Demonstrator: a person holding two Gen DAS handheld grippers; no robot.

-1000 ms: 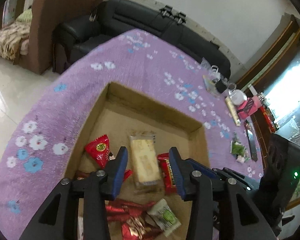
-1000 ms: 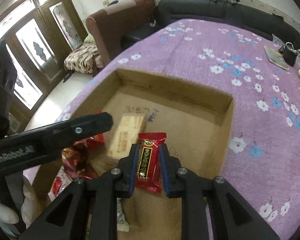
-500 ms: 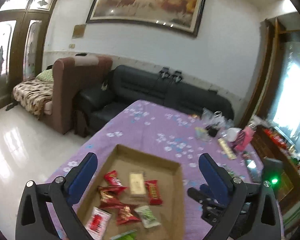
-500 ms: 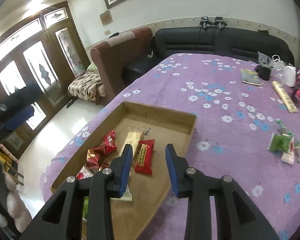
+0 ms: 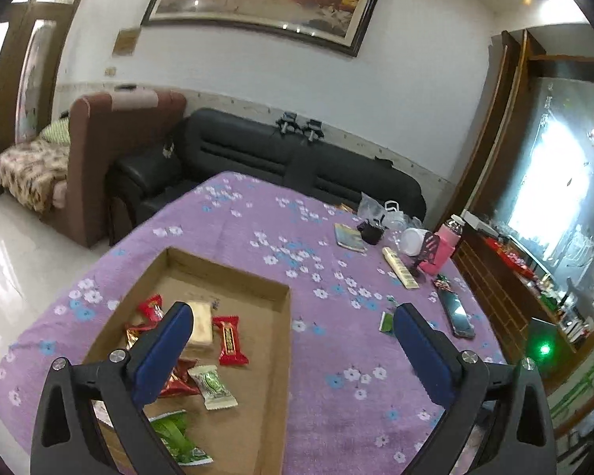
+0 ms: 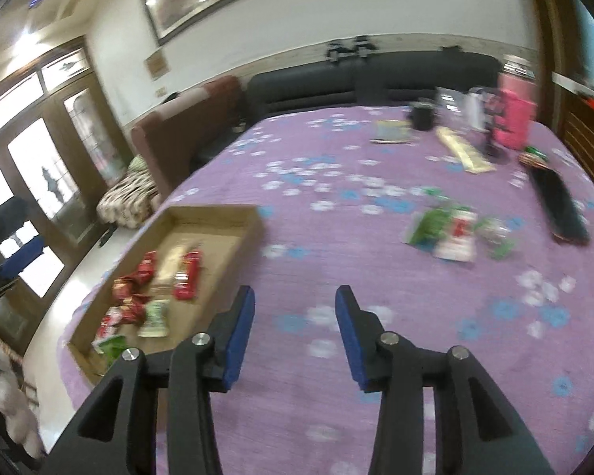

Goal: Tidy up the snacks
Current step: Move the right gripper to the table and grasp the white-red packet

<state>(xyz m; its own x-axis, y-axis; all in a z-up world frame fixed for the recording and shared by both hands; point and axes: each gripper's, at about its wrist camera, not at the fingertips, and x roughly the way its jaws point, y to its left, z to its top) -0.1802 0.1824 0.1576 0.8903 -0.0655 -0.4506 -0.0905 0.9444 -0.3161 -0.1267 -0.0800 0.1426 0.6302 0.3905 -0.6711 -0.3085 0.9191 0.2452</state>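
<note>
Jaws of the left gripper [image 5: 293,316] gape wide and empty; those of the right gripper [image 6: 295,297] have just been opening, nothing between them. Both hang above the table [image 5: 336,356], tilted down. The box [image 5: 281,316] holds red, beige and green snacks [image 5: 229,340]; more snacks [image 6: 451,233] lie loose on the cloth.

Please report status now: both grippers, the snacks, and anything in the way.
Left gripper open, empty. Right gripper empty, jaws just opening. Several snacks in cardboard box; loose snack packets on purple cloth. Black phone lies beside them.
</note>
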